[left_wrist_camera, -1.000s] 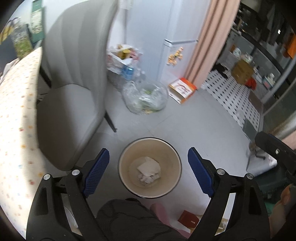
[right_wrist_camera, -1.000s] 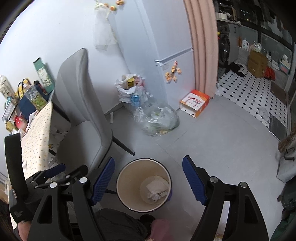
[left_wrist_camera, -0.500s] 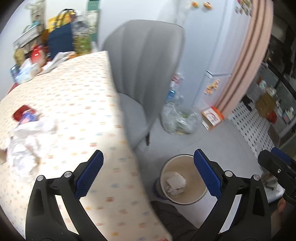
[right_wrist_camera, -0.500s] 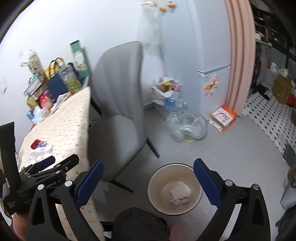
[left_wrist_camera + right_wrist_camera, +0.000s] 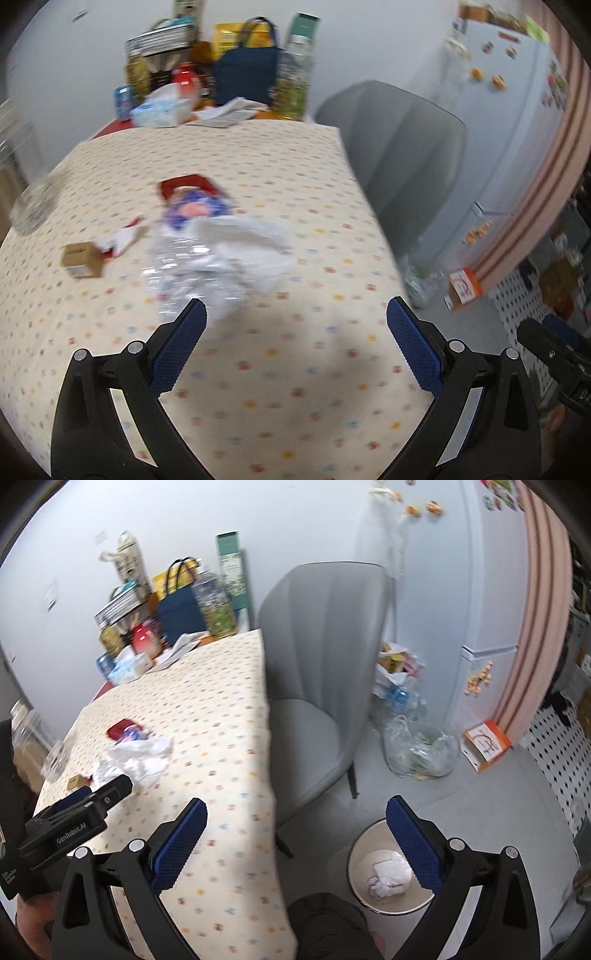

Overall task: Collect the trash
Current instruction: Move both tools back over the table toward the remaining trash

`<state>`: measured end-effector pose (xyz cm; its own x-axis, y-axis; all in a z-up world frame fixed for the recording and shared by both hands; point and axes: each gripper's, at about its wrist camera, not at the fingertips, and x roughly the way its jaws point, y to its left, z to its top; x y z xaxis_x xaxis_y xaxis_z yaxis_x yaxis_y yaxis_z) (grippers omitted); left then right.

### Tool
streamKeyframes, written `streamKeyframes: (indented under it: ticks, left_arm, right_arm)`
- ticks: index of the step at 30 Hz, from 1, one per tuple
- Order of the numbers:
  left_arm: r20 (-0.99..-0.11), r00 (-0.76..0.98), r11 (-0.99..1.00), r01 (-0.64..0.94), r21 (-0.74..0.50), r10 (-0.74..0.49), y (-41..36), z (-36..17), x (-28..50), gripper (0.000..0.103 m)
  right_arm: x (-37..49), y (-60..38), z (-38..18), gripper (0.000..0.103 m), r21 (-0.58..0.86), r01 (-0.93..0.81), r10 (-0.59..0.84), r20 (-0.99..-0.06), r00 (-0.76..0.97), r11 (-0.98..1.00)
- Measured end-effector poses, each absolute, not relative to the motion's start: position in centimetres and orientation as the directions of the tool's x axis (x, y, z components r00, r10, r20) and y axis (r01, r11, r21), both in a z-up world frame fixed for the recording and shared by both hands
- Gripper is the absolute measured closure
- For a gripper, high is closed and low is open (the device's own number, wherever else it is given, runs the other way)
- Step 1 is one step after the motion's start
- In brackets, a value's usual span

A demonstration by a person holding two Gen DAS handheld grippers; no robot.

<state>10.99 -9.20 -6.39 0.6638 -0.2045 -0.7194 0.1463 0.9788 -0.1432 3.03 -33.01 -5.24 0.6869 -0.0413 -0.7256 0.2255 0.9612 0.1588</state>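
Note:
Crumpled white paper and clear plastic wrap [image 5: 221, 258] lie on the dotted tablecloth [image 5: 258, 387], with a red and blue wrapper [image 5: 192, 203] behind them and a small brown box [image 5: 81, 260] to their left. My left gripper [image 5: 295, 343] is open and empty, hovering just in front of the crumpled trash. My right gripper [image 5: 295, 834] is open and empty, held above the table's edge. The round bin [image 5: 391, 886] stands on the floor at lower right and holds white paper. The trash pile also shows in the right wrist view [image 5: 136, 760].
A grey chair [image 5: 317, 686] stands at the table's right side. Bags, bottles and boxes [image 5: 221, 81] crowd the table's far end. A glass [image 5: 33, 206] stands at the left edge. A clear bag of rubbish [image 5: 421, 749] and an orange box [image 5: 487, 744] lie on the floor by the fridge.
Both grippers swung up and left, away from the bin. The left one now faces the table's trash pile, much closer than half a second ago. Both stay open.

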Motion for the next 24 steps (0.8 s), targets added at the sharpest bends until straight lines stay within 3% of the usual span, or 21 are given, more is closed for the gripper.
streamKeyframes:
  ticks: [24]
  left_arm:
    - [-0.702, 0.708, 0.975, -0.093, -0.2, -0.077, 6.0, -7.8, 11.1, 0.006]
  right_arm:
    - [7.9, -17.4, -5.4, 0.008, 0.089, -0.064, 0.109, -0.749, 0.653, 0.994]
